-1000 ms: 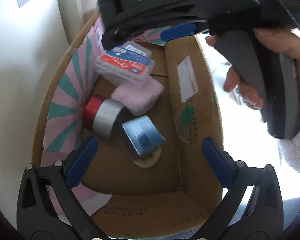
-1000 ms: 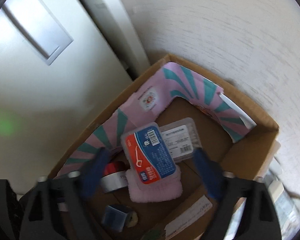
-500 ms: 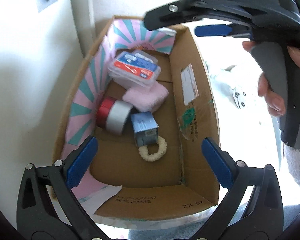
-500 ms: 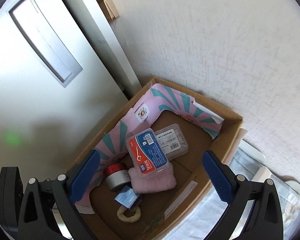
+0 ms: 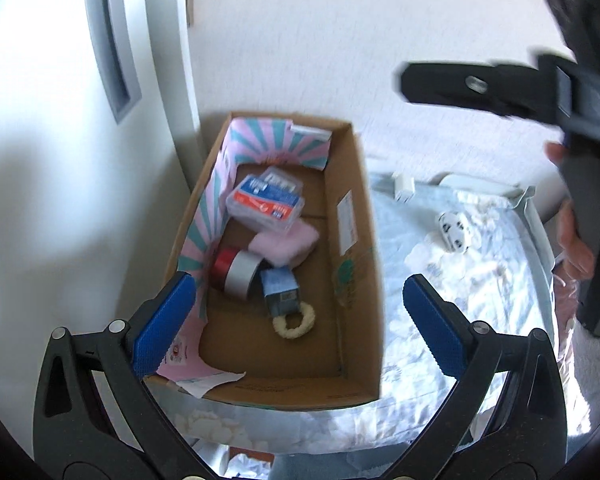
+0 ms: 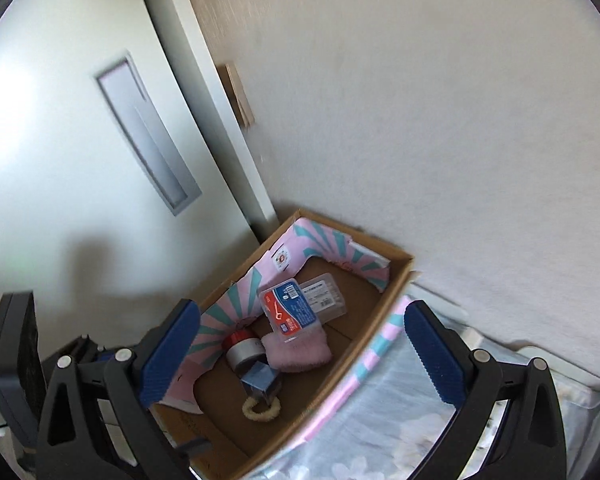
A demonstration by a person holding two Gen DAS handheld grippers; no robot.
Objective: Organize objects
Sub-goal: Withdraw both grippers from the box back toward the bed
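Both grippers have pulled back from the cardboard box (image 5: 352,216), so it now looks smaller and sits low in each view. Inside it a floss-pick case (image 5: 265,202) lies on a pink cloth (image 5: 286,242), with a tape roll (image 5: 236,270), a small blue box (image 5: 280,290) and a cream ring (image 5: 294,322) close by near the striped liner (image 5: 210,216). The left gripper (image 5: 298,314) and the right gripper (image 6: 300,354) both hang above with jaws spread wide, holding nothing.
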